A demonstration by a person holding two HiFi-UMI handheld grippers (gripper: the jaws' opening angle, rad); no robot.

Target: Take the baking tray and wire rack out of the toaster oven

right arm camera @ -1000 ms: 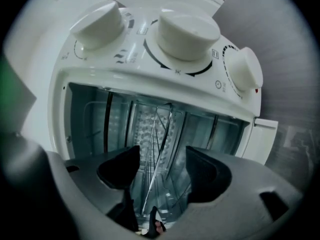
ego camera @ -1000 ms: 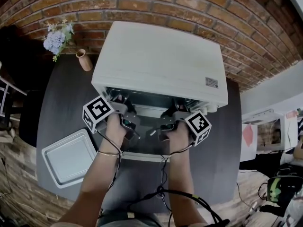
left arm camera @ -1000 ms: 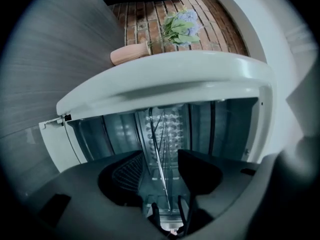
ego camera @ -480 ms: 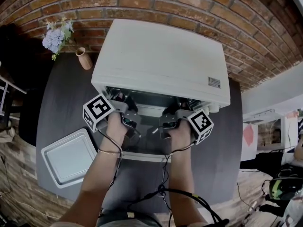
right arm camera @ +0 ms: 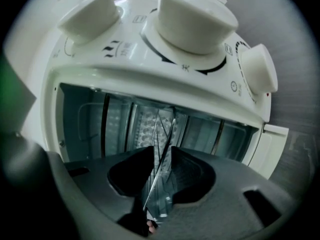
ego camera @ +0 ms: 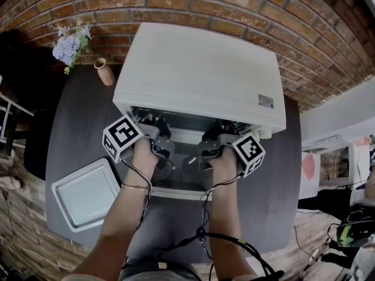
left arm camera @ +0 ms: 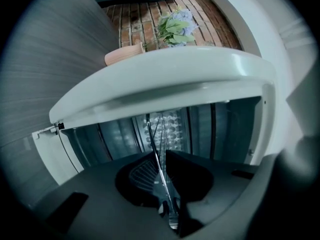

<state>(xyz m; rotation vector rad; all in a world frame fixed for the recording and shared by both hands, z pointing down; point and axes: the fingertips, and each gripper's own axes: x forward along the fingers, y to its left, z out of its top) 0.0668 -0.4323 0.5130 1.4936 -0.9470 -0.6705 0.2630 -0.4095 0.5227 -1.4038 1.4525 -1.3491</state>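
A white toaster oven (ego camera: 199,75) stands on the dark table with its door (ego camera: 176,186) folded down. Both grippers reach into its mouth. My left gripper (ego camera: 153,126) has just been closing, and its jaws now pinch the thin wire rack (left arm camera: 159,134), seen edge-on between them (left arm camera: 162,166). My right gripper (ego camera: 215,133) has also been closing, and its jaws (right arm camera: 161,159) stand on the same wire rack (right arm camera: 162,129). The rack still lies inside the oven cavity. A pale baking tray (ego camera: 88,195) rests on the table at the front left, away from both grippers.
A brick wall (ego camera: 234,10) runs behind the oven. A small beige vase (ego camera: 104,73) and pale flowers (ego camera: 69,44) sit at the table's back left. Three white knobs (right arm camera: 195,19) line the oven's control panel beside the opening.
Both hands stay at the oven mouth. The right gripper's marker cube has edged slightly to the right. The tray on the table has not moved.
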